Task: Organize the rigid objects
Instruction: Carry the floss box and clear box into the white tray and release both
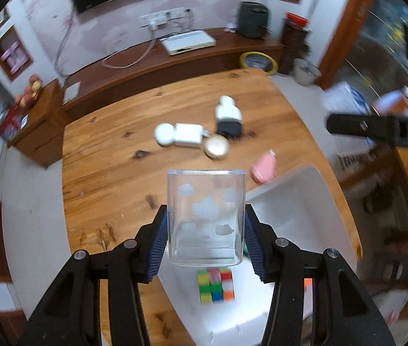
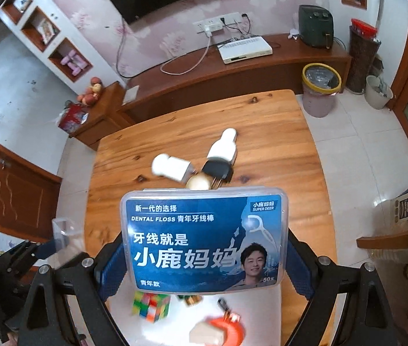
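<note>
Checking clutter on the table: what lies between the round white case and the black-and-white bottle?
In the left wrist view, a white charger block lies between the round white case and the bottle.

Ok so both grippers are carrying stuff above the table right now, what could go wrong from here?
The clear plastic cup is smooth and held only by its side walls in the left gripper, so it might slip. The dental floss box fills the right gripper, hiding what lies below. The white bin already holds a Rubik's cube, so a drop could knock it.
</note>
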`<action>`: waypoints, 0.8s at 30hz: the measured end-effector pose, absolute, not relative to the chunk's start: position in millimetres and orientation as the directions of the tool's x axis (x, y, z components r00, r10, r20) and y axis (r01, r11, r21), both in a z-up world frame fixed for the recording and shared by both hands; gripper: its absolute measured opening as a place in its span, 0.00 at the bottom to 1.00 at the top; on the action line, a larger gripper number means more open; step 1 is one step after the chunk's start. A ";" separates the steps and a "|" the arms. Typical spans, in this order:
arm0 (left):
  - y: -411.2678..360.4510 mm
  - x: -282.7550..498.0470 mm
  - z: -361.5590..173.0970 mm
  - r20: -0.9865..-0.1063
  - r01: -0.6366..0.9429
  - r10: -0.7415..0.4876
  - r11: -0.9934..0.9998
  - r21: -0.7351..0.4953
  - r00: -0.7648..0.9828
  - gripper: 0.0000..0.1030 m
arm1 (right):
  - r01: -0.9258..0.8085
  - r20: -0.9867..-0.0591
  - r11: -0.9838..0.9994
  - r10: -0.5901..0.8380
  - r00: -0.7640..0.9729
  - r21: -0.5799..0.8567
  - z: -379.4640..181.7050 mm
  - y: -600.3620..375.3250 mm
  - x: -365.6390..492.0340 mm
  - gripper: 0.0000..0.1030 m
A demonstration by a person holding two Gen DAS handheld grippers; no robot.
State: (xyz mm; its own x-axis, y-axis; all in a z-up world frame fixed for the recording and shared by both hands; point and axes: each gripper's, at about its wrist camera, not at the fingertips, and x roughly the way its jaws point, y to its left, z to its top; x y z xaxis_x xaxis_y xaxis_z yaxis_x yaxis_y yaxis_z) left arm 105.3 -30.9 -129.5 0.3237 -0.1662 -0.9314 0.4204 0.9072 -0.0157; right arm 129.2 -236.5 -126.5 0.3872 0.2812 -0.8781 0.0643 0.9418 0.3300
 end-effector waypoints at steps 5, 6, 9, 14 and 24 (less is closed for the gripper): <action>-34.9 57.5 -150.6 -0.946 0.539 -0.192 0.842 -0.023 0.261 0.51 | 0.048 -0.882 0.939 0.300 0.364 0.339 -128.8 -224.5 89.2 0.90; -36.4 50.2 -157.9 -0.952 0.555 -0.194 0.831 -0.032 0.237 0.51 | 0.045 -0.890 0.943 0.296 0.348 0.331 -135.9 -219.6 82.2 0.90; -42.9 28.4 -183.0 -0.964 0.616 -0.195 0.787 -0.043 0.182 0.51 | 0.058 -0.908 0.944 0.293 0.298 0.324 -156.4 -210.9 67.0 0.90; -55.6 -1.0 -216.6 -0.970 0.691 -0.203 0.721 -0.055 0.134 0.51 | 0.099 -0.930 0.938 0.310 0.197 0.333 -202.8 -199.2 51.9 0.90; -65.4 -11.1 -252.3 -0.969 0.723 -0.229 0.685 -0.088 0.098 0.51 | 0.155 -0.950 0.937 0.306 0.065 0.312 -269.7 -192.8 55.8 0.90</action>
State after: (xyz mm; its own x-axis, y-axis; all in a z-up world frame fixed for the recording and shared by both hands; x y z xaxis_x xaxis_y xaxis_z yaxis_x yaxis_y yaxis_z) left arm -11.1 -65.4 -252.3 0.0980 -0.2287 -0.9686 0.7233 0.6848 -0.0885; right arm 55.8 -192.8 -269.7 0.0653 0.3056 -0.9499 0.1546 0.9374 0.3122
